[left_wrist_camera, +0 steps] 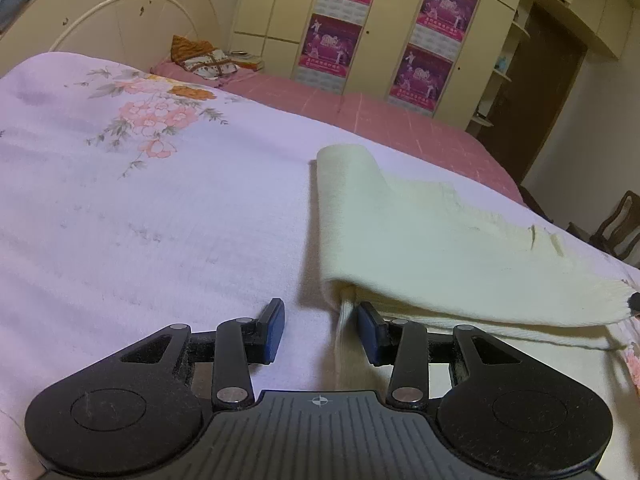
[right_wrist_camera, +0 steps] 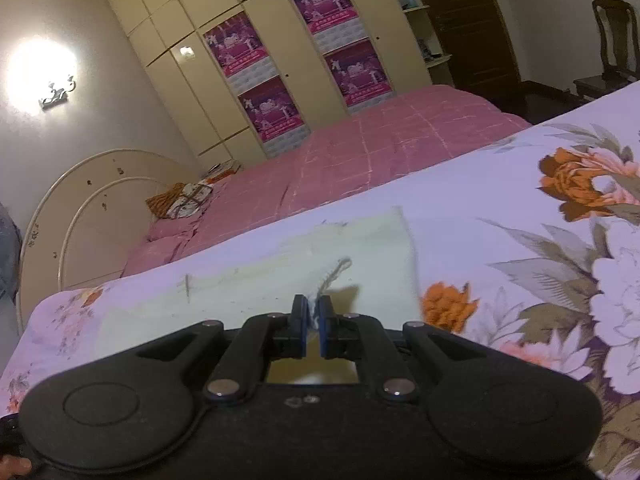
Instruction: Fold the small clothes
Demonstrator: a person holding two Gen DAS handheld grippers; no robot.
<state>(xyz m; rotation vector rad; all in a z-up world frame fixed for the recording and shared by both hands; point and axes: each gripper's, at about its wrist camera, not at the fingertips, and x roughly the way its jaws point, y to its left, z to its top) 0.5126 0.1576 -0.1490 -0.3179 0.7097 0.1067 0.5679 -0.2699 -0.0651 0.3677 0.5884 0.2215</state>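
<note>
A pale yellow garment (left_wrist_camera: 420, 236) lies folded over on the floral bedspread (left_wrist_camera: 140, 200), right of centre in the left wrist view. My left gripper (left_wrist_camera: 320, 324) is open, its right finger (left_wrist_camera: 370, 336) touching the garment's near folded corner, its left finger on bare spread. In the right wrist view the same garment (right_wrist_camera: 280, 276) lies ahead. My right gripper (right_wrist_camera: 314, 320) is shut on a thin edge of the garment, pinched between the blue pads, with a frayed strip (right_wrist_camera: 336, 270) sticking up past the tips.
A pink checked quilt (left_wrist_camera: 360, 112) covers the far side of the bed. A cushion (left_wrist_camera: 204, 60) lies by the cream headboard (left_wrist_camera: 116, 20). Wardrobes with purple posters (right_wrist_camera: 264, 92) stand behind. A dark chair (right_wrist_camera: 612, 40) is at the right.
</note>
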